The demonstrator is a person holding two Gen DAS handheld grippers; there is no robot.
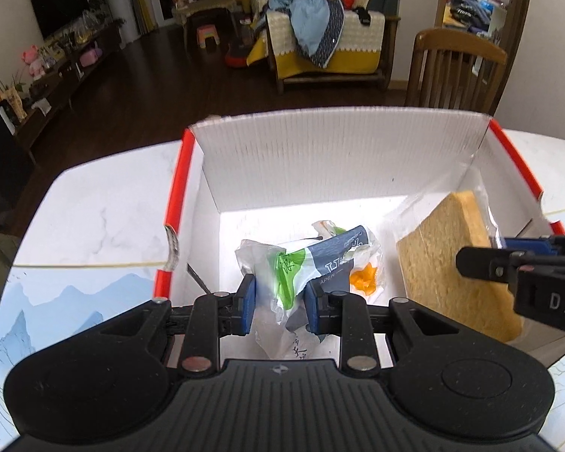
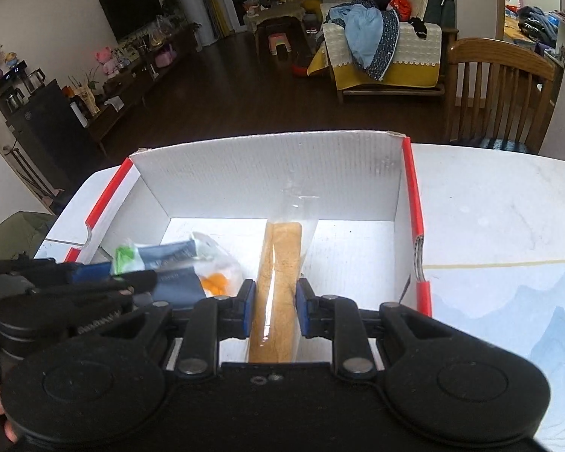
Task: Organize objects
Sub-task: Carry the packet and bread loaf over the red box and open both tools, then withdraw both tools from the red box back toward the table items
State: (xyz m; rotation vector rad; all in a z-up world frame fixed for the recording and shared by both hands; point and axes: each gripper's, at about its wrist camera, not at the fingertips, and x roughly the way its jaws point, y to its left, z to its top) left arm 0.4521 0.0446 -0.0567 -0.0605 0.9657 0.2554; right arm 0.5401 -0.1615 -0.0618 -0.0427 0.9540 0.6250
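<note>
A white cardboard box [image 1: 339,162] with red edges stands open on the table; it also shows in the right wrist view [image 2: 275,177]. My left gripper [image 1: 278,299] is shut on a crumpled plastic snack bag [image 1: 312,260], white, green and navy with orange pieces inside, held low inside the box. My right gripper [image 2: 273,305] is shut on a yellow sponge in clear wrap [image 2: 277,286], held edge-on inside the box. The sponge [image 1: 452,263] shows at the right of the left wrist view, with the right gripper [image 1: 508,260] beside it. The bag [image 2: 177,263] and the left gripper [image 2: 75,275] lie left in the right wrist view.
The box sits on a white marbled table with a blue mountain print [image 1: 75,263] [image 2: 508,263]. A wooden chair [image 1: 455,71] stands behind the table's far right. Beyond are a dark floor, a sofa with clothes [image 1: 320,30] and a TV cabinet [image 1: 56,60].
</note>
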